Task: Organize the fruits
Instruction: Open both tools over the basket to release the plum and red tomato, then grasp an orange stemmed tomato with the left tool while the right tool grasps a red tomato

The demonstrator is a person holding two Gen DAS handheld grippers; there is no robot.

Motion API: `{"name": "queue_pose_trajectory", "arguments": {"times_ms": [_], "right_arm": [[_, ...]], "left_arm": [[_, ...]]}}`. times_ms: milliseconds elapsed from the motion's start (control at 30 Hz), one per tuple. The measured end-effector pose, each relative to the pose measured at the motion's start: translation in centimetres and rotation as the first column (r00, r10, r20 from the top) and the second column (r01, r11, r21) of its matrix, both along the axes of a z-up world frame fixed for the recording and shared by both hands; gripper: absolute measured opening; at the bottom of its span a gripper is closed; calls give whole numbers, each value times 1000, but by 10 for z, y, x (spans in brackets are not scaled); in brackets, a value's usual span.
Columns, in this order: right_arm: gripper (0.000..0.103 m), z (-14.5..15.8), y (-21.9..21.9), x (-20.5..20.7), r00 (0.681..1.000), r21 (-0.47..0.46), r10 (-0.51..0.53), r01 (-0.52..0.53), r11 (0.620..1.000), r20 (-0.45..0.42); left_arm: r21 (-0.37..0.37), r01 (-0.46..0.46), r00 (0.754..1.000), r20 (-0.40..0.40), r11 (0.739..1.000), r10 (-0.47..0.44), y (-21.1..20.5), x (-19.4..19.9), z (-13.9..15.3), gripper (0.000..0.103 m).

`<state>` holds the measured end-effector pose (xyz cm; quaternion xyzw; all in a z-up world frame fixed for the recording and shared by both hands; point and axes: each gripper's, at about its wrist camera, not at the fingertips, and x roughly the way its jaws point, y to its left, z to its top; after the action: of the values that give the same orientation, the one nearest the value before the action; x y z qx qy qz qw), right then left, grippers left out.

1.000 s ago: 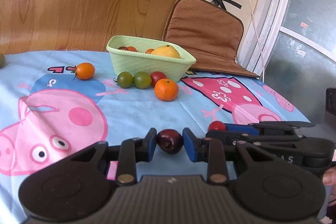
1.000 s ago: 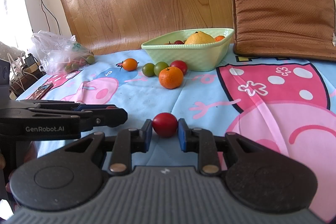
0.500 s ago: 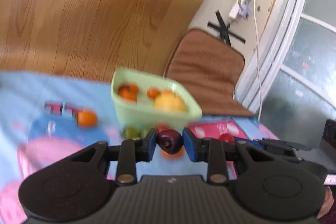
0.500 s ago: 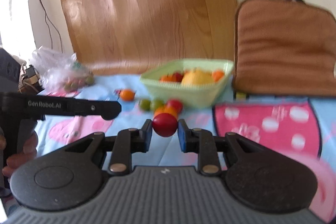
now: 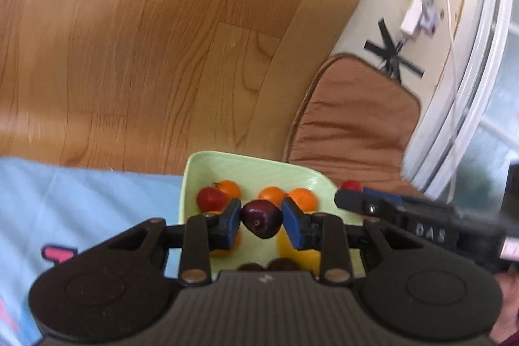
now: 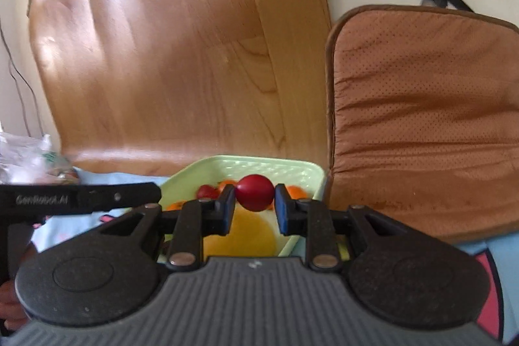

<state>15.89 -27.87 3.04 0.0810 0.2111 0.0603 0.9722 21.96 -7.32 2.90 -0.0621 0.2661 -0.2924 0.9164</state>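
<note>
My left gripper (image 5: pixel 261 220) is shut on a dark purple plum (image 5: pixel 261 218) and holds it above the pale green basket (image 5: pixel 246 168). My right gripper (image 6: pixel 254 205) is shut on a red tomato (image 6: pixel 254 192), also above the green basket (image 6: pixel 275 166). The basket holds a red tomato (image 5: pixel 210 198), several small oranges (image 5: pixel 271 194) and a large yellow fruit (image 6: pixel 241 235). The right gripper also shows in the left wrist view (image 5: pixel 352 195) with its red tomato (image 5: pixel 350 184). The left gripper's arm shows at the left of the right wrist view (image 6: pixel 81 198).
A brown cushion (image 6: pixel 421 119) leans on the wall right behind the basket. A wooden board (image 5: pixel 146 54) stands behind it. The blue cartoon tablecloth (image 5: pixel 81 193) lies under it. A plastic bag (image 6: pixel 29 159) sits at far left. A white power strip (image 5: pixel 418 18) hangs on the wall.
Both grippers have lifted their fruit off the tablecloth and moved forward, from well short of the basket to above it. The loose fruits in front of the basket have dropped out of view.
</note>
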Motion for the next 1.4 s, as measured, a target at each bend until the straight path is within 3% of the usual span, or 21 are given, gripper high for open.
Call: {"name": "queue_pose_trajectory", "arguments": {"times_ms": [100, 200, 267, 400, 600, 700, 833, 967, 1100, 1400], "right_arm": [[29, -7, 0, 13, 1000, -17, 5, -5, 1000, -15], [31, -14, 3, 18, 1000, -29, 6, -6, 1000, -21], [42, -14, 4, 16, 1000, -46, -11, 11, 999, -4], [44, -8, 3, 7, 1000, -32, -13, 14, 999, 21], [44, 4, 10, -32, 997, -8, 10, -10, 1000, 73], [44, 4, 16, -58, 996, 21, 54, -56, 998, 69], [36, -6, 20, -75, 994, 93, 113, -112, 989, -5], [25, -17, 18, -65, 990, 166, 98, -80, 983, -105], [25, -27, 5, -49, 978, 303, 102, -44, 952, -181], [30, -43, 8, -19, 954, 398, 169, -58, 915, -249]], "left_arm": [[65, 3, 1000, 19, 998, -4, -12, 3, -9, 29], [101, 5, 1000, 18, 995, -7, -18, 5, -16, 38], [107, 4, 1000, 25, 994, -7, -19, 4, -16, 41], [68, -10, 999, 31, 998, 8, -6, 0, -3, 42], [-82, -117, 992, 32, 990, 120, 57, -24, 20, 42], [-98, -186, 982, 12, 978, 188, 91, -31, 19, 40], [-89, -207, 978, -56, 974, 203, 114, -34, 6, 40], [-85, -183, 980, -100, 979, 174, 110, -31, -8, 43], [-80, -146, 981, -144, 986, 133, 102, -21, -22, 54], [-9, -95, 982, -163, 995, 92, 83, -9, -35, 57]]}}
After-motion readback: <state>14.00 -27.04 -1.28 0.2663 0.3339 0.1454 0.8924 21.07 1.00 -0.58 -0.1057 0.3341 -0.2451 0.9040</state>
